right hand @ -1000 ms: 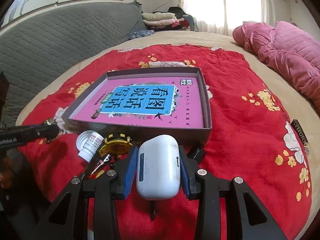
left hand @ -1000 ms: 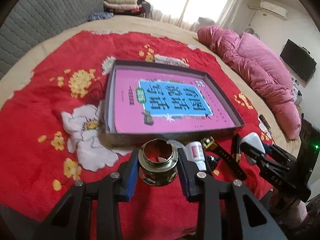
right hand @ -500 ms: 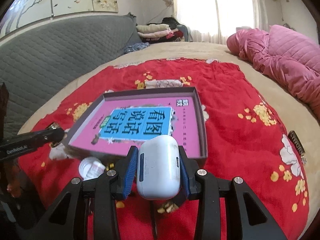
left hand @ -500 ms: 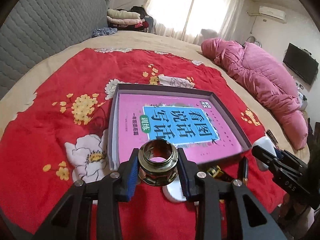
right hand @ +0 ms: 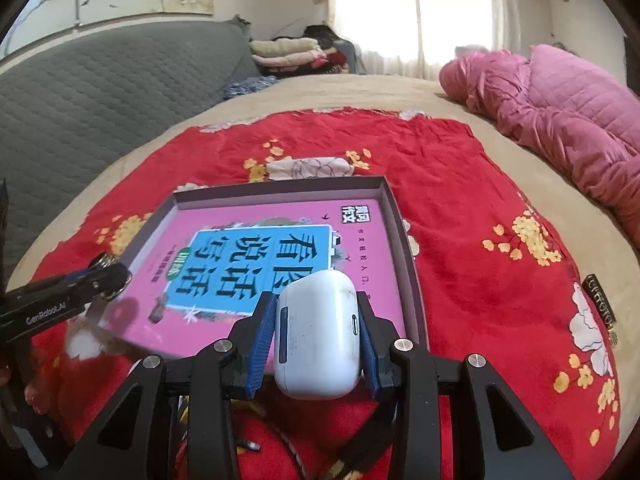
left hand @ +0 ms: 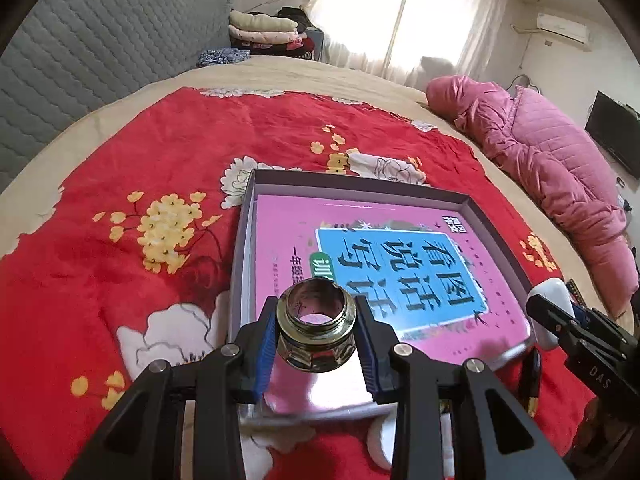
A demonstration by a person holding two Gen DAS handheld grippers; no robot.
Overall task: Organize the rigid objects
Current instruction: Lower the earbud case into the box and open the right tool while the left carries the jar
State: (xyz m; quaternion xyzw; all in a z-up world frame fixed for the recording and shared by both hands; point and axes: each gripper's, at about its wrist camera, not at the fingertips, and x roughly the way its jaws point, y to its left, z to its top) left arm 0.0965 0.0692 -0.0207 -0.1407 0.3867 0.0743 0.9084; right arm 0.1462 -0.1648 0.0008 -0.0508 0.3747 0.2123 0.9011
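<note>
My left gripper (left hand: 316, 334) is clamped on a brass threaded fitting (left hand: 316, 330), its blue pads pressed to either side of the fitting's hexagonal base, with the open threaded mouth facing up. My right gripper (right hand: 316, 340) is clamped on a white earbud case (right hand: 317, 334), held upright between its blue pads, with a dark slot on the case's left side and a small port on its right. Both held items hang over the near edge of a shallow grey box (left hand: 400, 187), the fitting toward its near left corner and the case toward its near right corner; whether either touches the box cannot be told. Inside the box lies a pink booklet (right hand: 256, 220) with a blue panel of large Chinese characters. In the left wrist view my right gripper shows at the right edge (left hand: 560, 320), with the white case between its fingers; in the right wrist view my left gripper shows at the left edge (right hand: 108, 276), with the brass fitting at its tip. The box rests on a red floral blanket (left hand: 120, 208) spread over a beige bed cover (right hand: 400, 88). Beyond, a pink quilted coat (right hand: 560, 96) lies at the right, a grey quilted headboard (left hand: 100, 40) stands at the left, and folded clothes (right hand: 292, 54) are stacked before a bright curtained window (left hand: 400, 12).
</note>
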